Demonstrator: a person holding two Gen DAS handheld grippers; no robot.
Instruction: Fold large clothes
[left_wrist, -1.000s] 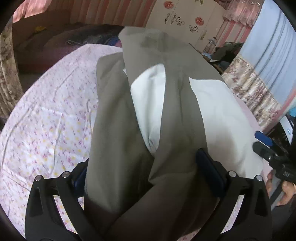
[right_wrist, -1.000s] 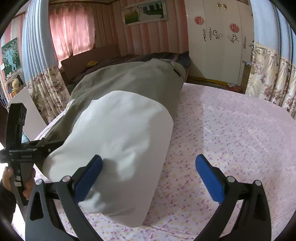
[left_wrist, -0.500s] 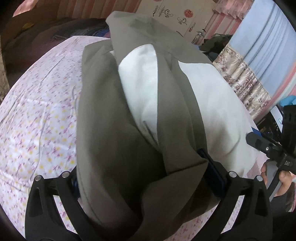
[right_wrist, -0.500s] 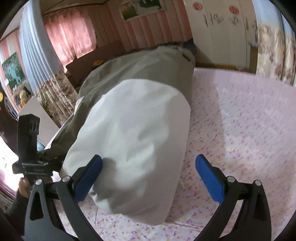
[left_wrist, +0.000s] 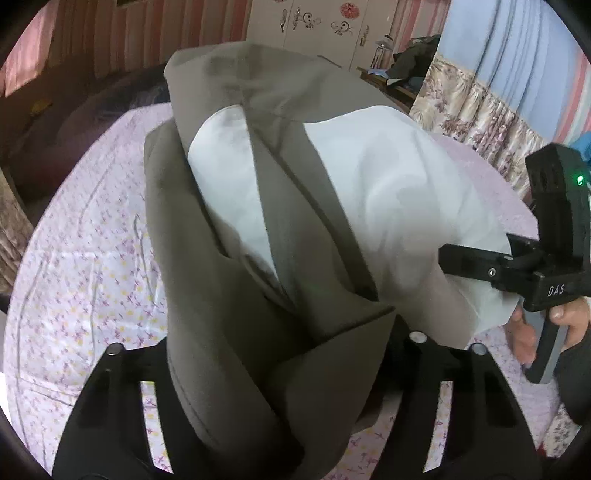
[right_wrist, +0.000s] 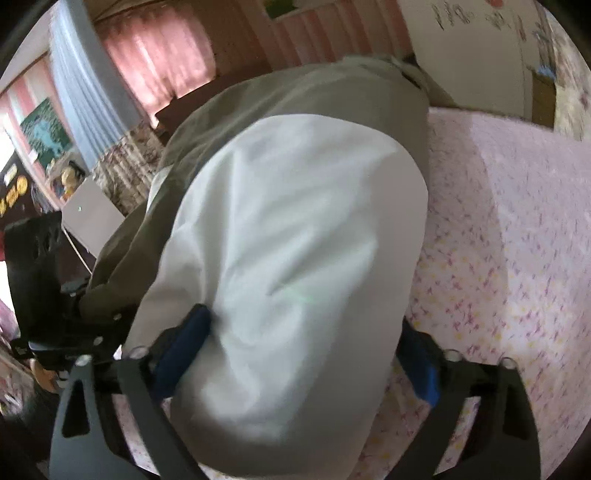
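Observation:
An olive-grey garment (left_wrist: 229, 295) with a white lining (left_wrist: 399, 206) lies lengthwise on the bed's pink flowered sheet (left_wrist: 81, 258). My left gripper (left_wrist: 280, 332) straddles the near olive end. Its jaws are closing, and the bunched cloth between them hides the pads. In the right wrist view the white part (right_wrist: 295, 221) fills the middle. My right gripper (right_wrist: 303, 325) is closing around that near end, with blue pads at either side of the cloth. The right gripper (left_wrist: 517, 266) also shows at the lining's right edge, held by a hand (left_wrist: 569, 317).
Bare flowered sheet (right_wrist: 498, 221) spreads to the right of the garment. A white wardrobe with decals (left_wrist: 314, 22) and flowered curtains (left_wrist: 472, 107) stand beyond the bed. A dark headboard (left_wrist: 55, 122) is at the far left, and a grey board (right_wrist: 92, 218) leans beside the bed.
Both grippers moved in on the garment's near end. The white cloth, earlier beside the right gripper's left pad, now lies between its jaws. Both pairs of jaws have narrowed.

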